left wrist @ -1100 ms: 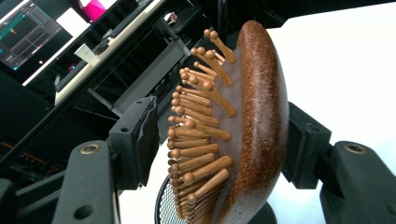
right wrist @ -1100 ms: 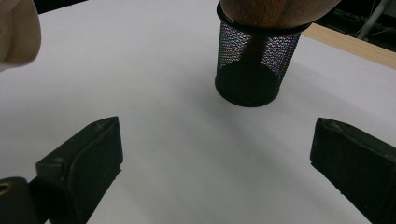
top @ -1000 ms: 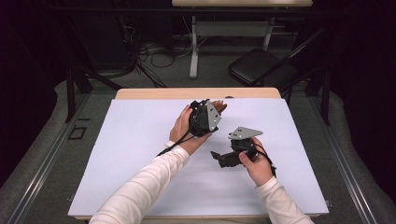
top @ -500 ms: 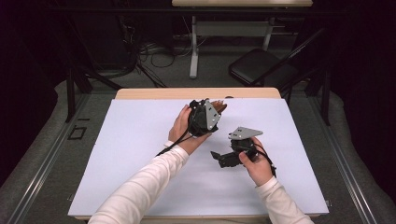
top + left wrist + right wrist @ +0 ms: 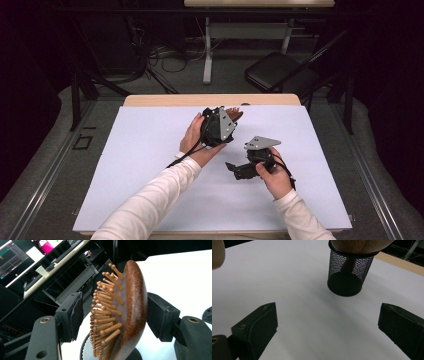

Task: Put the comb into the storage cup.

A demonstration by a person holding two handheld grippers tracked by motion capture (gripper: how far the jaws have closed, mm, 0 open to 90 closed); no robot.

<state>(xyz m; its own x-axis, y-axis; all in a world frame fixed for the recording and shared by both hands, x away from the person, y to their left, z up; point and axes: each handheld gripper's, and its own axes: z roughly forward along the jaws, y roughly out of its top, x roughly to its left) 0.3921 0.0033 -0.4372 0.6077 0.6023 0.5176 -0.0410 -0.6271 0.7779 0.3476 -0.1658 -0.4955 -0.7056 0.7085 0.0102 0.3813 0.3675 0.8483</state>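
Left claw (image 5: 112, 315) seemingly loose around a wooden hairbrush (image 5: 130, 310) standing in a mesh cup (image 5: 348, 275); right claw (image 5: 327, 332) open, empty. Brush weight could tip the cup

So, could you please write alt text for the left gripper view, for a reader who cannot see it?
A wooden hairbrush with wooden bristle pins stands upright between the two black jaws of the left gripper, its handle going down into a black mesh cup. The right jaw touches the brush's back; the left jaw stands clear of the pins. A white table lies behind.
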